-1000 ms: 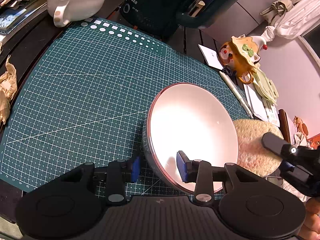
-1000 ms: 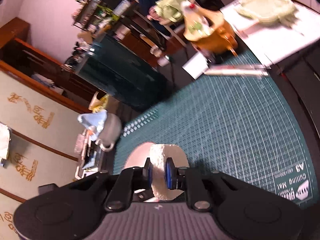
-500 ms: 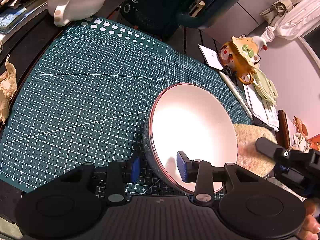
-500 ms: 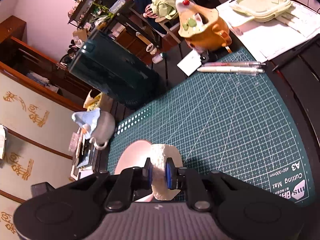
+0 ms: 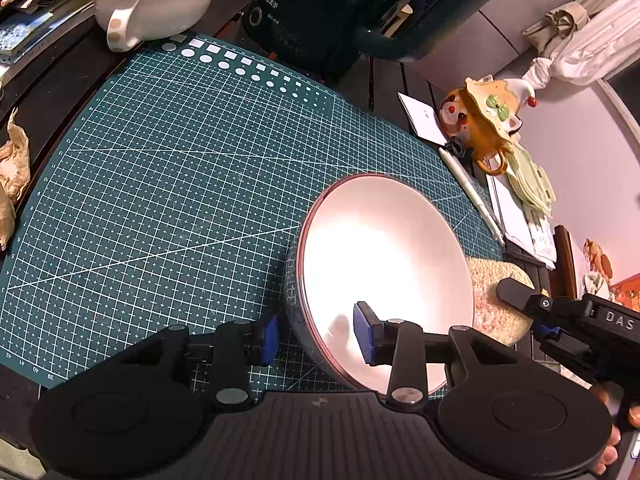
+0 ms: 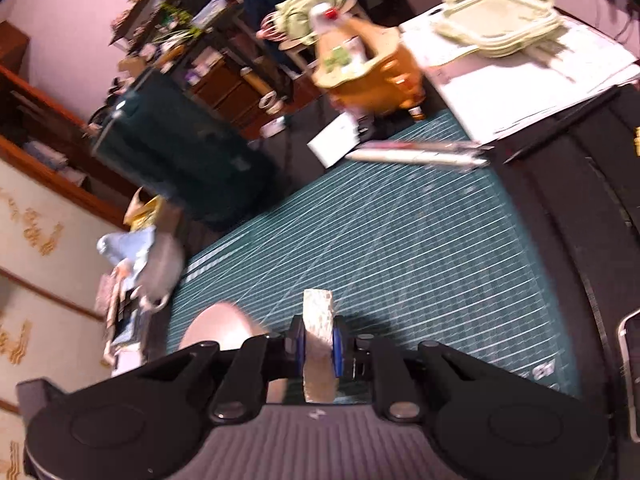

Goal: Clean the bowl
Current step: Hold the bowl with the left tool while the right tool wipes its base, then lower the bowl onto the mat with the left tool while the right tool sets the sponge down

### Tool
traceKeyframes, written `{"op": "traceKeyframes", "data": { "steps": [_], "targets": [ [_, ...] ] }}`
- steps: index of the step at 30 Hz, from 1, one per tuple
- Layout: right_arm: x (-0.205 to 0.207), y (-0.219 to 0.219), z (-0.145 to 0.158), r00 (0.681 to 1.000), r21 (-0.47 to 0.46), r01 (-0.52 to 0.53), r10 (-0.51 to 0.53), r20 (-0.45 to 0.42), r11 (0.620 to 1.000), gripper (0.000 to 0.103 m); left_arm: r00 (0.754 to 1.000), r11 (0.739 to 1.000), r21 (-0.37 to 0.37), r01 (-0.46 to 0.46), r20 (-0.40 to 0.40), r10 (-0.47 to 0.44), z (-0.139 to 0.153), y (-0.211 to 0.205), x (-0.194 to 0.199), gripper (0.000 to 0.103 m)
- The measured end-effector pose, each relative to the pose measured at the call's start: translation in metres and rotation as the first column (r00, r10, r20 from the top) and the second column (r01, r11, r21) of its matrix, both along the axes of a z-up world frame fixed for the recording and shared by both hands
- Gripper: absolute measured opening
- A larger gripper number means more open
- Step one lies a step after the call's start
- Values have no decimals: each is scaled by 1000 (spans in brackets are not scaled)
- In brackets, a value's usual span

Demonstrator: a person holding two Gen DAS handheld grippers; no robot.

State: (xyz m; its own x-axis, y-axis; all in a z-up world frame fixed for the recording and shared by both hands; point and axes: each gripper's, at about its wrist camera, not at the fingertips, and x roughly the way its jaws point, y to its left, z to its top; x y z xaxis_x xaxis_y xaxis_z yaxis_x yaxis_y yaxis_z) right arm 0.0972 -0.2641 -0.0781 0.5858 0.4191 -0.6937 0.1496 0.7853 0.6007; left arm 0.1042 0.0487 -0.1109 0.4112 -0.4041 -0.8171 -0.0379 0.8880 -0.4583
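Observation:
A pale pink bowl (image 5: pixel 384 264) with a red rim stands tilted on its edge on the green cutting mat (image 5: pixel 160 200). My left gripper (image 5: pixel 316 338) is shut on its near rim, one blue pad outside the wall and the other inside. Behind the bowl's right side is a round beige sponge (image 5: pixel 492 304), held by my right gripper (image 5: pixel 516 296). In the blurred right wrist view the sponge (image 6: pixel 318 312) is seen edge-on, pinched between the pads of the right gripper (image 6: pixel 318 346). The bowl (image 6: pixel 216 328) lies to its lower left.
A white teapot (image 5: pixel 156 4) and a dark green kettle (image 5: pixel 340 8) stand beyond the mat's far edge. An orange ceramic pot (image 5: pixel 480 120), a pen (image 5: pixel 472 192) and papers line the right side. Crumpled paper (image 5: pixel 12 176) lies at the left.
The right gripper has turned with the sponge, which now shows its thin edge, and has shifted a little toward the bowl. The bowl and the left gripper have stayed put.

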Motion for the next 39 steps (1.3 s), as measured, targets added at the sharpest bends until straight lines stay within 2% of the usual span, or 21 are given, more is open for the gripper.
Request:
{"op": "traceKeyframes", "data": {
  "steps": [2,6,7,9,15,18,20,24,25,26,27,30,31,34,37,39],
  "targets": [
    [2,-3,-1,1000,-11,9,-9,0,1000,13,1000,1000,-3,-5,5,5,0,1,1,37],
    [4,0,1,1000,-140,6,-5,11,990,17,1000,1000,-3,-16,9,16,0,-2,6,37],
    [4,0,0,1000,-142,6,-5,12,990,20,1000,1000,5,-19,13,19,1,-2,6,37],
    [4,3,1,1000,-237,12,-9,14,971,26,1000,1000,15,-21,21,20,2,-2,6,39],
    [3,-1,0,1000,-296,25,-24,7,955,42,998,1000,18,-25,62,24,13,-1,4,49],
    [-3,1,8,998,-357,53,-39,47,933,51,993,997,66,-36,117,28,25,0,1,51],
    [-6,2,14,996,-396,73,-48,74,915,65,985,992,120,-45,173,24,36,1,-1,56],
    [-13,5,26,990,-471,115,-61,128,875,67,975,981,191,-34,221,-9,47,-2,-4,64],
    [-16,10,29,991,-482,89,-28,133,872,67,975,978,209,-24,221,-24,48,-4,-4,64],
    [-18,19,30,992,-475,22,39,118,879,67,975,974,228,-18,219,-33,49,-6,-5,65],
    [-19,23,30,992,-467,-1,60,112,884,67,976,971,237,-15,214,-37,49,-7,-5,66],
    [-22,34,28,988,-358,-81,121,92,930,68,979,970,244,-12,200,-38,46,-9,-3,68],
    [-20,39,26,986,-292,-124,150,71,948,68,982,972,236,-10,188,-35,44,-11,-1,69],
    [-20,47,28,983,-274,-148,171,64,950,67,986,978,207,6,160,-40,39,-15,1,69],
    [-17,57,30,979,-248,-165,189,75,955,67,986,978,209,10,161,-44,38,-19,2,68],
    [-12,61,27,980,-230,-175,192,55,957,60,987,979,202,13,156,-45,36,-20,3,59]
  ]
}}
